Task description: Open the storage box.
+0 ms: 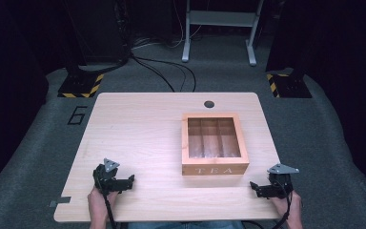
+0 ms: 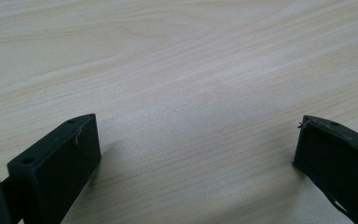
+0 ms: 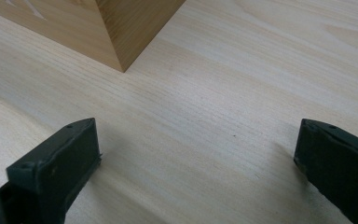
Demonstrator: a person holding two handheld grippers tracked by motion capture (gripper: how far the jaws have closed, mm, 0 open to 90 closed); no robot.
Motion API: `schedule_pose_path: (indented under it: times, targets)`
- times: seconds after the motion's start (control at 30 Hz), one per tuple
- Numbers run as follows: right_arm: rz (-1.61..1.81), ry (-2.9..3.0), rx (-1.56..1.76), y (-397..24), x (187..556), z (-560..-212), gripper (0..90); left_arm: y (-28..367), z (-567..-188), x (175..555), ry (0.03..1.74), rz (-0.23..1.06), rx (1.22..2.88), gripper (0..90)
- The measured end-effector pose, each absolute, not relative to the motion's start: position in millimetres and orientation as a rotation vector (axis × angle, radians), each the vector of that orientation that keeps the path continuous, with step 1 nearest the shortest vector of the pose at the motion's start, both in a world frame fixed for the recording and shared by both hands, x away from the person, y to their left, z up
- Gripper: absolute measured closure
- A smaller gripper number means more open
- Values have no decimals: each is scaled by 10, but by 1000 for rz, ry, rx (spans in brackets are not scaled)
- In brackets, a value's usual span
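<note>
A wooden tea box with a clear lid and "TEA" on its front stands right of the table's middle; its lid is down. My left gripper rests near the front left of the table, held by a hand, jaws wide apart over bare wood. My right gripper sits at the front right corner, just right of and in front of the box, also open. In the right gripper view the box's near corner stands ahead of the open gripper, apart from it.
The light wooden table has a round cable hole at its back edge. Around it lie grey carpet, black cables, a white frame stand and two posts with striped bases.
</note>
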State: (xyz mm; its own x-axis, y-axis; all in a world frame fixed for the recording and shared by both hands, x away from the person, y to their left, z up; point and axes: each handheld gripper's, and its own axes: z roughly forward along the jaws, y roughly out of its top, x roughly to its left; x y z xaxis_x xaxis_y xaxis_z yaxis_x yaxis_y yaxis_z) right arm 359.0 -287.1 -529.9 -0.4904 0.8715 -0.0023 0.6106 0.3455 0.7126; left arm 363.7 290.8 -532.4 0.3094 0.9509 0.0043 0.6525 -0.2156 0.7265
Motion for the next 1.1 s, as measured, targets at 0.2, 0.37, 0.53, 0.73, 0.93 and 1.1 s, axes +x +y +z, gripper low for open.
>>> schedule_pose_path:
  times: [0.2,0.37,0.53,0.73,0.93,1.1]
  targets:
    - [934,2229,1309,-2869,3591,-5298,0,2909,-5323,3648,1414,612,1960,1]
    - [932,2229,1310,-2869,3591,-5296,0,2911,-5323,3657,1411,612,1962,1]
    - [934,2221,1314,-2873,3591,-5296,0,2904,-5323,3655,1417,617,1957,2]
    - [915,2231,1326,-2862,3592,-5286,0,2904,-5323,3655,1417,617,1958,2]
    - [922,2238,1313,-2853,3598,-5276,0,2903,-5321,3653,1418,617,1959,3]
    - [997,2224,1305,-2823,3576,-5174,0,2905,-5317,3652,1418,610,1964,3]
